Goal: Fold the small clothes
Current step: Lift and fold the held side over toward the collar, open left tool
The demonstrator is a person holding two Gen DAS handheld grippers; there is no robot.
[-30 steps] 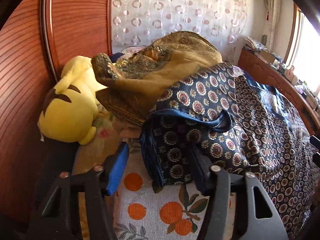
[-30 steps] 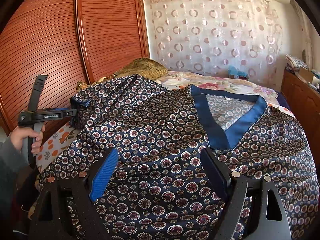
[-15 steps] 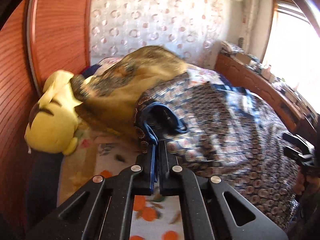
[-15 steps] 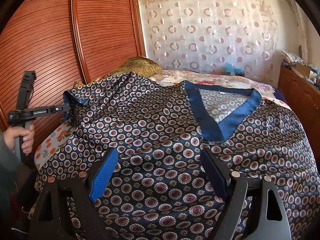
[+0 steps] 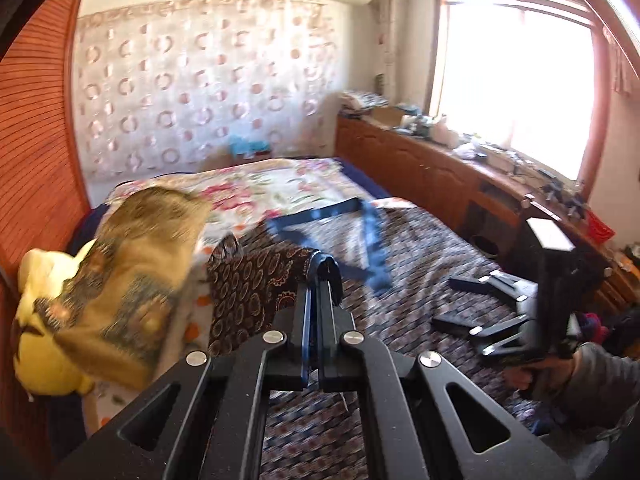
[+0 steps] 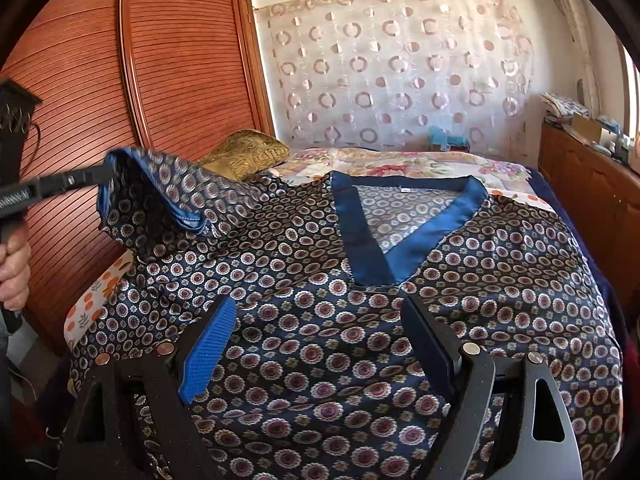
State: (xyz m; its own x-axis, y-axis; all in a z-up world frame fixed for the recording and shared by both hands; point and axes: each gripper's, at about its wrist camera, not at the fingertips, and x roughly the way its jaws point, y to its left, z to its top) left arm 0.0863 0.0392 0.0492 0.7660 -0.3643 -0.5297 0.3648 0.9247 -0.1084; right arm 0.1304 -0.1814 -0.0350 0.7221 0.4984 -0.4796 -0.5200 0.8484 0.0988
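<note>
One sleeve (image 6: pixel 160 196) of the patterned top (raised) sits clenched in the left claw (image 5: pixel 318 276); right claw (image 6: pixel 320 344) gapes above it.

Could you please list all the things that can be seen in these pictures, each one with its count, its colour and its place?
patterned top: one, navy with round motifs and a blue V-neck band, spread on the bed; one sleeve lifted.
bed cover: one, white with flowers, under the top.
gold cloth: one, heaped at the far left of the bed.
plush toy: one, yellow, beside the gold cloth.
wardrobe doors: reddish-brown, slatted, at the left.
curtain: one, white with rings, on the back wall.
wooden cabinet: one, brown, under the window, with clutter on top.
left tongs: black, shut on the sleeve's edge.
right tongs: black with a blue pad, open above the top.
</note>
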